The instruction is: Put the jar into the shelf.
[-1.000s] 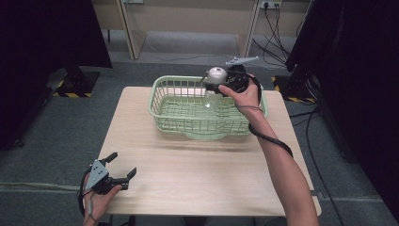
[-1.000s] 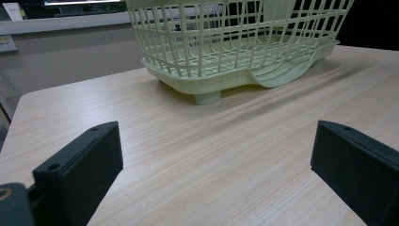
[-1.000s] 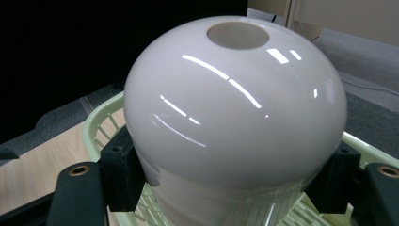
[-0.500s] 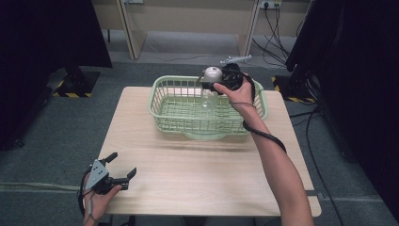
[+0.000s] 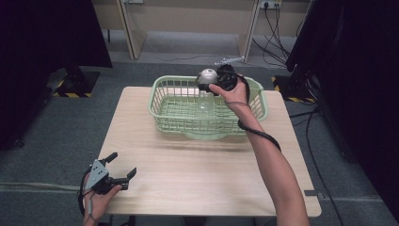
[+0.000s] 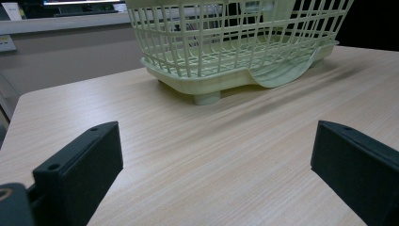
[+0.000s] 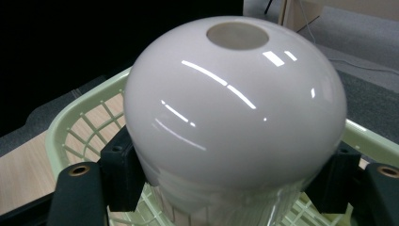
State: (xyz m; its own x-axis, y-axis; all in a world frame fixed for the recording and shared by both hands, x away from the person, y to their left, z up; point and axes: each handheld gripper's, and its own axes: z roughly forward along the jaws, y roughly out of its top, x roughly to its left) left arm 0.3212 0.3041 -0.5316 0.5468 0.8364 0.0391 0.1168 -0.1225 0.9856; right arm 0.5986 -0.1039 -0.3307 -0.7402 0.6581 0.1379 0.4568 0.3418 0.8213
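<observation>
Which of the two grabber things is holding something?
The right gripper, held over the green basket, is clamped on a shiny white round object. The left gripper sits wide open at the table's near corner, with nothing between its jaws.

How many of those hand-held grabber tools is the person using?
2. The left gripper sits open at the table's near left corner. The right gripper is over the green basket, holding a white round-topped bottle.
</observation>
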